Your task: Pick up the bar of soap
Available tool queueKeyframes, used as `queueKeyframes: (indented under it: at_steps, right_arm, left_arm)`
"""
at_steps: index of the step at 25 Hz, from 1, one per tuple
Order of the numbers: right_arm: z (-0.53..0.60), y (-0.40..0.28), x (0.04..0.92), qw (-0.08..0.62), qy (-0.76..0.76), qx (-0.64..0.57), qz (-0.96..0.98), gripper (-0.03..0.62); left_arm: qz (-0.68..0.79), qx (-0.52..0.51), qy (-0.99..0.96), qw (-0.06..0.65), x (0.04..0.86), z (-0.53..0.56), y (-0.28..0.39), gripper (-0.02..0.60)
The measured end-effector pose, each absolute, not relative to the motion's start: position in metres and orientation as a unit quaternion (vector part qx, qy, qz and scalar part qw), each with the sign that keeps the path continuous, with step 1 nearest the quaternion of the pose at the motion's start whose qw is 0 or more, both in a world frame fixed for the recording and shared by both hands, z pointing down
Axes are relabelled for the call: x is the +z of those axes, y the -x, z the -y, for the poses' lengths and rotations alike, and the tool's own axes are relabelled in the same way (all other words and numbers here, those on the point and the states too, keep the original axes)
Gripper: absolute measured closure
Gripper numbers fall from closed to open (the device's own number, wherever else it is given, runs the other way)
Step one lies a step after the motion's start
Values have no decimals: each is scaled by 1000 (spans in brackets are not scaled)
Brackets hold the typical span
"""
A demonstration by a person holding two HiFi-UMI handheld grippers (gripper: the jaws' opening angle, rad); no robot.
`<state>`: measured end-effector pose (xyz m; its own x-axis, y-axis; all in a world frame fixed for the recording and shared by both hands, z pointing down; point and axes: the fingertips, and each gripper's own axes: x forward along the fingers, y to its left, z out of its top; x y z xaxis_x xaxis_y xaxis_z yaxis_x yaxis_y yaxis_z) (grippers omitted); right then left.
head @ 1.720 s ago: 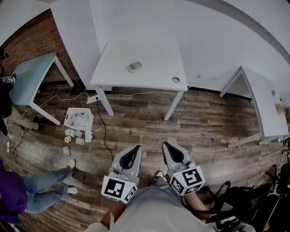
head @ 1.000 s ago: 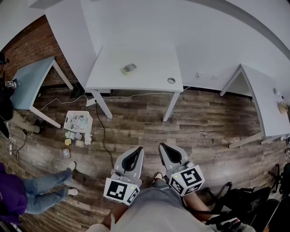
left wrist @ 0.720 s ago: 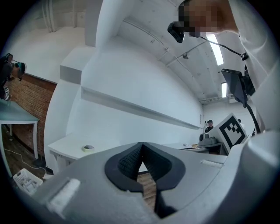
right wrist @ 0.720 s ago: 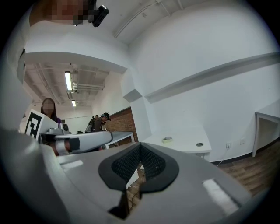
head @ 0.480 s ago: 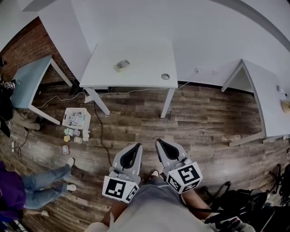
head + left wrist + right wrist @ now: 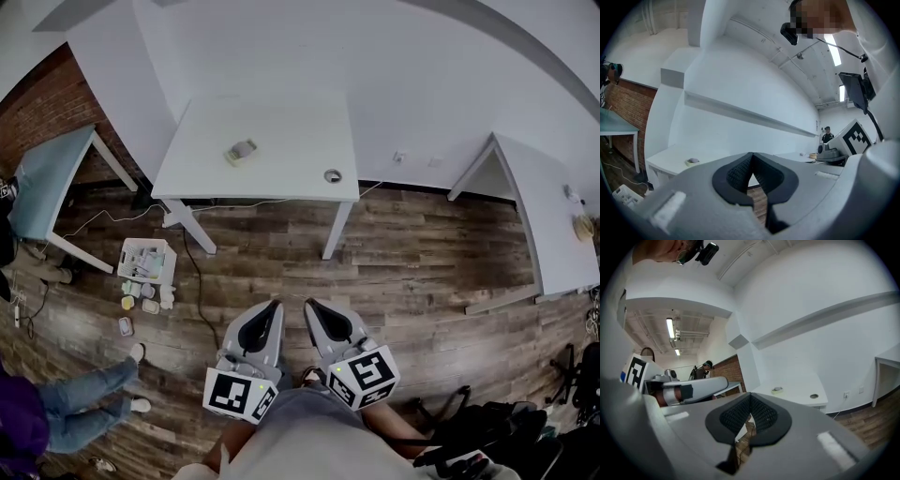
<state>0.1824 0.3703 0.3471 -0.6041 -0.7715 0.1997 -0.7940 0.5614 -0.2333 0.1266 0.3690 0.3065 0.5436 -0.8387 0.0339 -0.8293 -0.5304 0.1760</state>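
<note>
The bar of soap (image 6: 242,150) lay on what looked like a small pale dish on the left half of the white table (image 6: 281,122). A round cable hole (image 6: 332,175) sat nearer the table's front right corner. The soap was well apart from both grippers, with bare wooden floor (image 6: 422,262) between. The left gripper (image 6: 273,305) and the right gripper (image 6: 308,305) were held side by side in front of the person, each with its jaws pressed together on nothing. The main risk, as I judged it, was reaching the soap with the jaws unspread, so the tips would shove soap and dish across the smooth top. A pinch might also catch the dish's rim, or a slick bar could squirt free. The cable (image 6: 199,281) trailing over the floor by the table leg could snag a foot.
</note>
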Motion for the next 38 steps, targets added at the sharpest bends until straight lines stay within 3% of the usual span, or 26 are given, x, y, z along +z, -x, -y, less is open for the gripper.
queueKeyframes:
  at_steps: [23,38]
  right_arm:
    - [-207,-69,353,72,-462,145,872,591]
    - [-157,-45,348,70,-486,133,861,589]
  left_arm:
    - [455,-41,-884,104,314,-202,-9,580]
    - [446,-47,-889,93,312,-153,27,580]
